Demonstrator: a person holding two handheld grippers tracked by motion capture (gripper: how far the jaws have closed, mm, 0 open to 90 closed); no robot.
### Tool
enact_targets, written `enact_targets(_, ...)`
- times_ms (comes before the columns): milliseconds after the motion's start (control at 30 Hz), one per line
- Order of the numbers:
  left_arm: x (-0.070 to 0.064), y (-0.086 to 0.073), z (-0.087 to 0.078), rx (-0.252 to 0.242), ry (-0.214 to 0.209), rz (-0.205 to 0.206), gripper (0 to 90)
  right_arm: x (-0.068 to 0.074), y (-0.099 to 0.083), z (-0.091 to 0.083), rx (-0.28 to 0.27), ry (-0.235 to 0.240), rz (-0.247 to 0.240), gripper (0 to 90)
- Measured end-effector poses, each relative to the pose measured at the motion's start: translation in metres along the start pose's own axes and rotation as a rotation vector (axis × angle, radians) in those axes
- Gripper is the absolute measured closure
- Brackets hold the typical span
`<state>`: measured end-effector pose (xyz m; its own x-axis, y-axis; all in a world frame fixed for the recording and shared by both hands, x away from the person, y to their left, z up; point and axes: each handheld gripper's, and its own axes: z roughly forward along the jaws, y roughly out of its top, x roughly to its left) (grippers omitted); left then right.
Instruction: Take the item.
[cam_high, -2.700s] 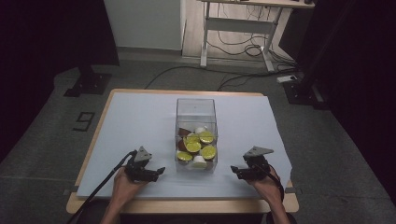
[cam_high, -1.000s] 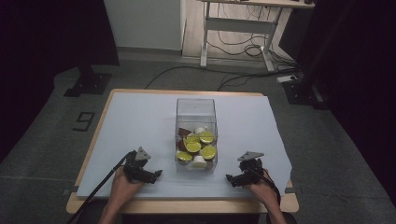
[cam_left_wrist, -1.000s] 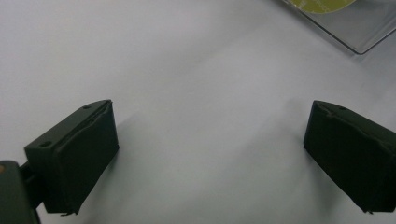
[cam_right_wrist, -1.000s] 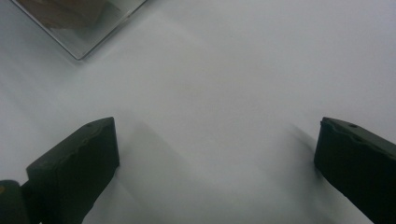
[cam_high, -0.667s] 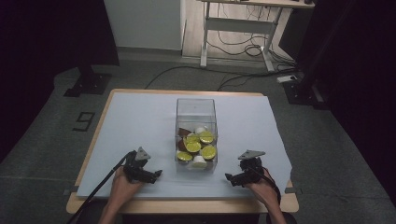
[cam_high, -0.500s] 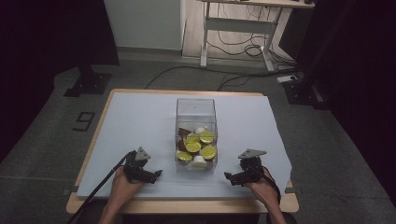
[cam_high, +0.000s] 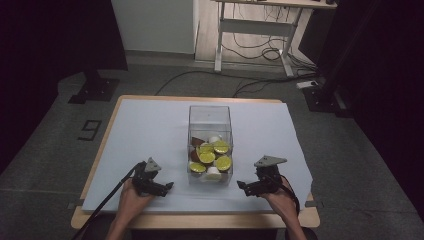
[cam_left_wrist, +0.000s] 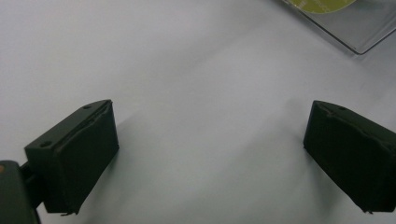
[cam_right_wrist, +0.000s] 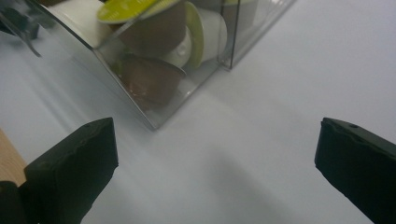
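Clear plastic box (cam_high: 210, 142) standing upright mid-bench, on white sheet (cam_high: 150, 130) covering the bench (cam_high: 200, 220). Open at top, walls see-through. Inside: coffee pods (cam_high: 214, 157), approx half full, heaped at the bottom; yellow-green foil lids facing up, some white bodies, some brown ones.

Left hand-held gripper (cam_high: 161, 187) low on sheet, near front edge, to the left of the box, apart from it. Jaws spread wide, nothing between; pointing roughly toward box base. Cable (cam_high: 107, 197) trailing off front-left of bench. In left gripper view: left hand-held gripper (cam_left_wrist: 210, 158) released, bare sheet between jaws, box corner (cam_left_wrist: 359, 35) at top right w/ bit of green lid behind the wall.

Right hand-held gripper (cam_high: 248, 187) low on sheet too, right of box, near it, not touching. Jaws spread, empty, pointing left toward box. Grey three-cornered plate (cam_high: 270, 161) on top. In right gripper view: right hand-held gripper (cam_right_wrist: 215, 168) released, box corner (cam_right_wrist: 154, 122) just ahead of left jaw, close but gap visible. Through wall: brown pod (cam_right_wrist: 149, 79) lying at the bottom, white pod (cam_right_wrist: 205, 32) w/ green rim on its side, green lid (cam_right_wrist: 126, 10) above.

Both hands (cam_high: 132, 200) at bench front edge. Floor beyond: cables, desk legs (cam_high: 220, 40).
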<state>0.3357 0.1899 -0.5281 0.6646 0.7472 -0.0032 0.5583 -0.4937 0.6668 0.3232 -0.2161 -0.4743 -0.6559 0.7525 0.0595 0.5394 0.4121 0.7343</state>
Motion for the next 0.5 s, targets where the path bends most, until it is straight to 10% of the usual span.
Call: enact_targets(500, 0.0, 0.0, 0.0, 0.0, 0.0, 0.0, 2.6, 0.01, 0.023, -0.011, -0.022, 0.025, -0.038, 7.7)
